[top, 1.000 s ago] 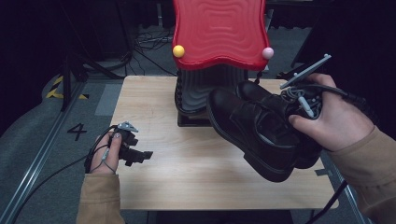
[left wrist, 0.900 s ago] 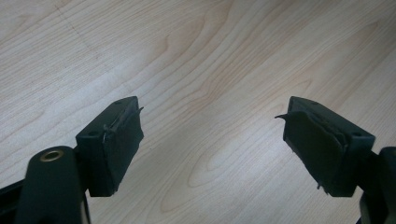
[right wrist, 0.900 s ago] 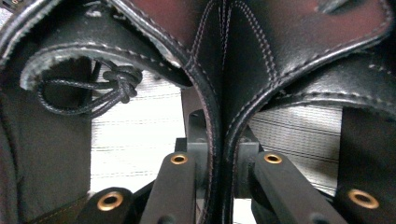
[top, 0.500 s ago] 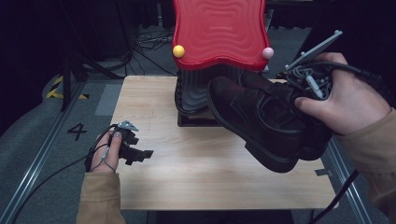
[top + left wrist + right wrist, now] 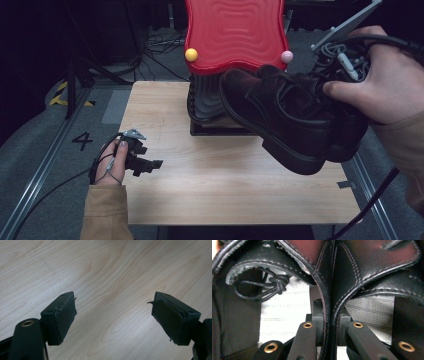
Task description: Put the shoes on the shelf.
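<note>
Table: a light wooden table top (image 5: 210,195) with visible grain, standing in a dark room.
Floor: grey floor (image 5: 45,150) around the table, with a painted number 4 (image 5: 82,141) at the left, yellow and black hazard tape (image 5: 62,95), and loose cables (image 5: 160,42) behind.
Rack: a wavy red panel (image 5: 234,30) rises at the far edge of the table on a black ribbed base (image 5: 206,102); a yellow ball (image 5: 191,54) and a pink ball (image 5: 286,56) sit at its lower corners.
Shoes: a pair of black leather lace-up shoes (image 5: 285,117), pressed side by side, hangs in the air above the right half of the table, just in front of the rack.
Direction: the long axis runs from upper left to lower right in the high view; the toes point up-left toward the rack, the heels toward the person's right hand (image 5: 385,82).
Right gripper: the right gripper (image 5: 329,335) is clamped on the two inner collar edges of the shoes, which meet between its jaws.
Left gripper: the left gripper (image 5: 113,315) rests low over bare wood at the table's left side, jaws spread wide with nothing between them.
</note>
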`<state>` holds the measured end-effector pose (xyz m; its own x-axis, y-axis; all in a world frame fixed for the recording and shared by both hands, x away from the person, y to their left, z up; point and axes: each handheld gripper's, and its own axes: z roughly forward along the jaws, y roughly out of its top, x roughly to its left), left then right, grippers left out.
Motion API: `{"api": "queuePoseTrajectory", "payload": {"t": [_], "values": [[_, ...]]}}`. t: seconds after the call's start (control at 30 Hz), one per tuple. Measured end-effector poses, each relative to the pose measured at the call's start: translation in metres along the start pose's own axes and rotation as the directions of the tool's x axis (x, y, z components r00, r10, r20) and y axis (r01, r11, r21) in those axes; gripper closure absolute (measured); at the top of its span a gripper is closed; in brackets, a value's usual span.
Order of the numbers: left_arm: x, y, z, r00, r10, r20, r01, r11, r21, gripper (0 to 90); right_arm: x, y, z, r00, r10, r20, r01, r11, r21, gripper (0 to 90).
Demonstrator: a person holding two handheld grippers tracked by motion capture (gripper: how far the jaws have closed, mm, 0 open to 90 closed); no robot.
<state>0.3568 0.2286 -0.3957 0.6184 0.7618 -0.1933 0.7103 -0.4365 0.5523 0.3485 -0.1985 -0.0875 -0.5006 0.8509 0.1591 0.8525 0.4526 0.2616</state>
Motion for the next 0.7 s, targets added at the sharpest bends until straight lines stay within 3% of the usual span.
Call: {"api": "queuePoseTrajectory", "payload": {"t": [0.37, 0.7], "values": [[-0.003, -0.005, -0.003, 1.0, -0.002, -0.008, 0.002, 1.0, 0.004, 19.7, 0.004, 0.039, -0.016, 0.9985, 0.033, 0.043, -0.03, 0.998, -0.058, 82.1], [-0.004, -0.006, 0.001, 1.0, 0.002, 0.001, -0.002, 1.0, 0.009, 20.0, 0.005, 0.095, -0.025, 0.9929, 0.097, 0.07, -0.089, 0.991, -0.103, 82.2]]}}
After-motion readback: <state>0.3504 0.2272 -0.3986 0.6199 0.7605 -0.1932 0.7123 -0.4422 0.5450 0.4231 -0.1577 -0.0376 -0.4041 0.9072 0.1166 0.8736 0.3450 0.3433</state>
